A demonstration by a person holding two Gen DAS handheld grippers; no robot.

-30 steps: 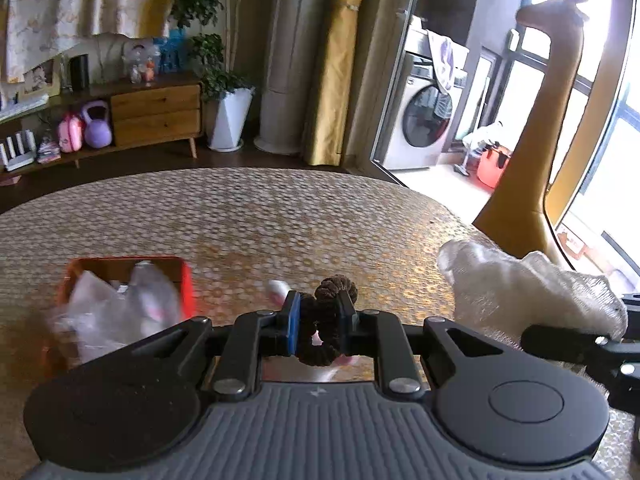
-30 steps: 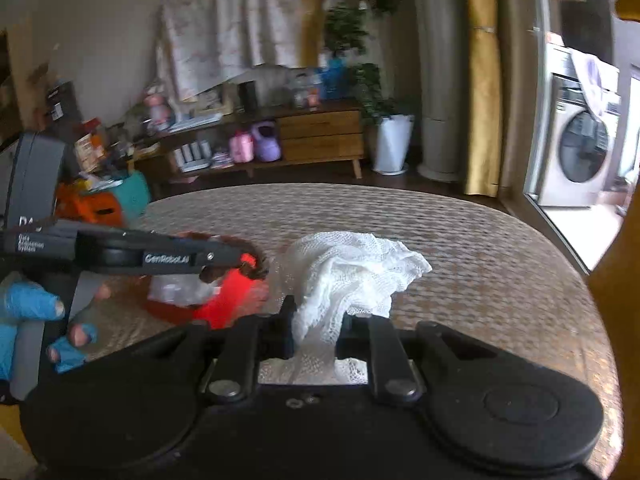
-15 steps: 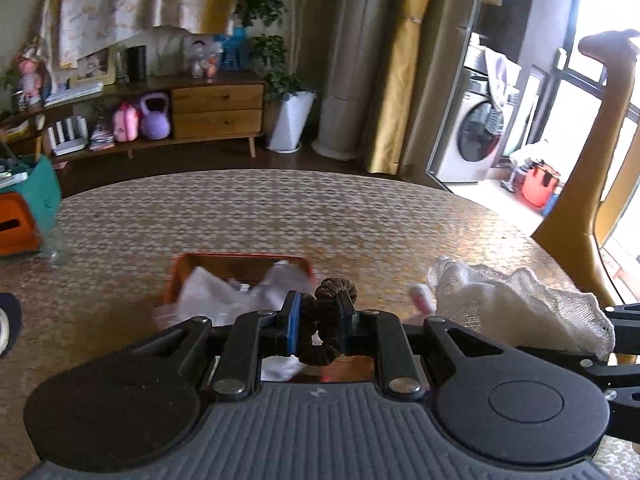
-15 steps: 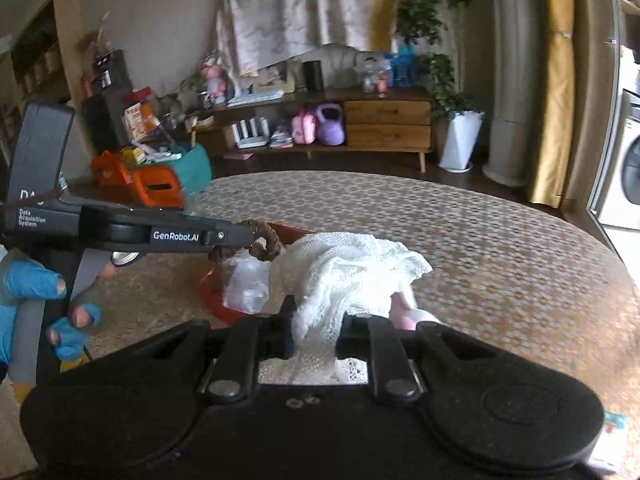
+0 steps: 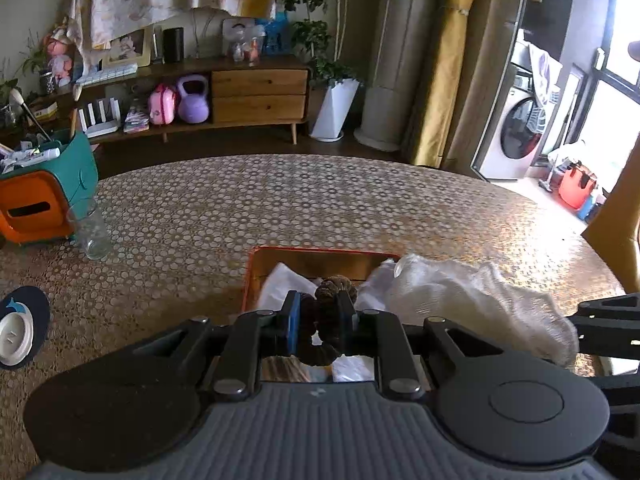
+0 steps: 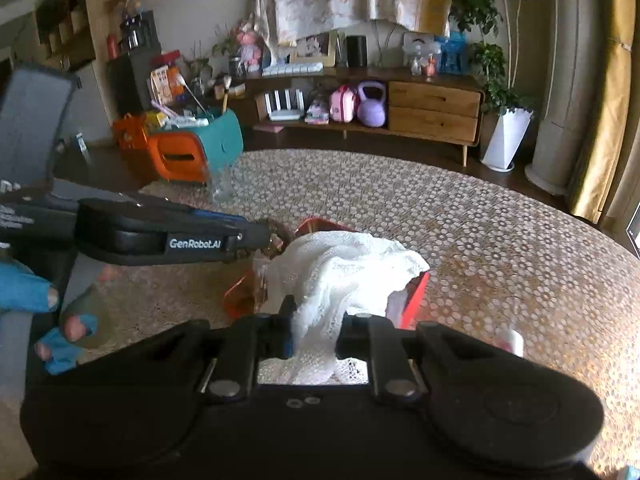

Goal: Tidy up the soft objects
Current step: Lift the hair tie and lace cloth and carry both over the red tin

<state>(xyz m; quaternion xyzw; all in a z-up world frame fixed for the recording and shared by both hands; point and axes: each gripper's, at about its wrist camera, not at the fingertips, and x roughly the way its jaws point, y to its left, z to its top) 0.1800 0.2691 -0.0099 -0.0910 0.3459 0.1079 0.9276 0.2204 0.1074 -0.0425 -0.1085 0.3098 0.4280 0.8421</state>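
My left gripper is shut on a brown hair scrunchie and holds it just above the near side of an orange box that has clear plastic bags in it. My right gripper is shut on a white lace cloth and holds it over the same orange box. The cloth also shows in the left wrist view, right of the box. The left gripper shows in the right wrist view with the scrunchie at its tip.
A drinking glass and a teal and orange caddy stand at the table's left. A dark coaster with a white disc lies near the left edge. A small pink and white object lies right of the box.
Both grippers have swung left over the table towards the orange box. The box now sits straight ahead of the left gripper and the cloth hangs over it. Both grips are unchanged.
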